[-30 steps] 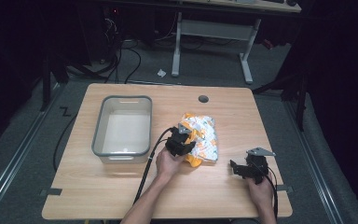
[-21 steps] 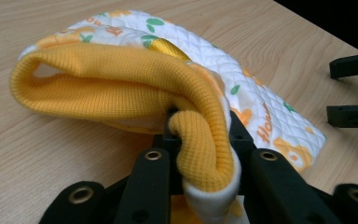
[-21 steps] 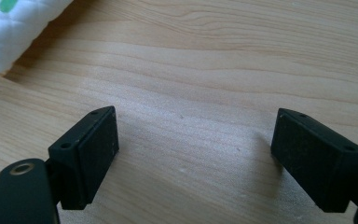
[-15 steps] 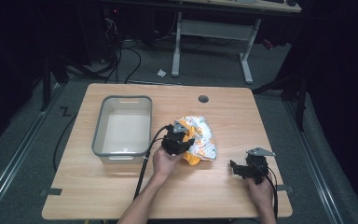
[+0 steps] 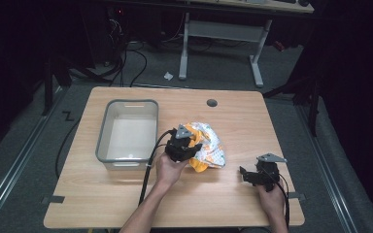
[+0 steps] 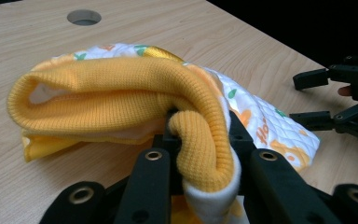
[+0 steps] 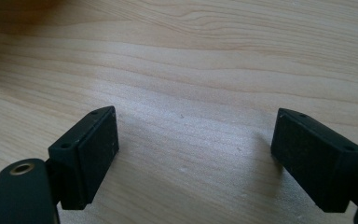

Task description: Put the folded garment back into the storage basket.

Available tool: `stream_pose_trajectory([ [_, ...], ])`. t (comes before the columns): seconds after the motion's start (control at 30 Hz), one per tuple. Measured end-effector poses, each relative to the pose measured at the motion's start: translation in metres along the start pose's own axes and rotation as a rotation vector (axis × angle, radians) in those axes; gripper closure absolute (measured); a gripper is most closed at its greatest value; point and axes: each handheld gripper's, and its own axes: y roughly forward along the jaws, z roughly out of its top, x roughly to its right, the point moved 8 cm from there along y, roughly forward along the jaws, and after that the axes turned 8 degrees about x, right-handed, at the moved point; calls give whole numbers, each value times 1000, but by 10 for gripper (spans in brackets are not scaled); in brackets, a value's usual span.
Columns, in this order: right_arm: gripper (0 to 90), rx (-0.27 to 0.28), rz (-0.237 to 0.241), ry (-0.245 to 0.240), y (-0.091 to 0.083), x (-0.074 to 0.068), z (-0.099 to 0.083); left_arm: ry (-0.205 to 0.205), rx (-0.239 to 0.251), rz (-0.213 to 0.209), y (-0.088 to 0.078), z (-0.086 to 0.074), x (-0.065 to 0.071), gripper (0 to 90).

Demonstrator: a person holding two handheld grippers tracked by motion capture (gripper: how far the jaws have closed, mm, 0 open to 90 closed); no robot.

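Observation:
A small garment [image 5: 208, 145], white quilted cloth with orange prints and a yellow ribbed cuff [image 6: 121, 88], lies bunched at the table's middle. My left gripper [image 5: 190, 144] is shut on the yellow ribbed edge, which folds between its jaws in the left gripper view [image 6: 203, 154]. The cloth is partly lifted off the wood. My right gripper [image 5: 246, 174] rests low over bare wood at the front right, apart from the garment, with its jaws wide open [image 7: 196, 154] and nothing between them. It also shows at the right edge of the left gripper view [image 6: 340, 102].
A clear plastic bin with a grey rim [image 5: 105, 145] stands left of the garment and looks empty. A round cable hole [image 5: 211, 103] sits near the table's far edge. Bare wood lies along the front. A dark floor with cables and a desk frame surrounds the table.
The left gripper has drawn the garment's edge slightly left and up, bunching the cloth more. The right gripper has stayed in place, open.

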Motion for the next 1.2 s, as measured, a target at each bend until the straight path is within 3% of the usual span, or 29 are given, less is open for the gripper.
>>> stream_pose_trajectory([
  [0.4,147,0,0,0,0,0,0,54,17,-12,-21,17,6,762],
  [1.2,147,-1,0,1,0,0,0,54,66,-85,-52,43,4,761],
])
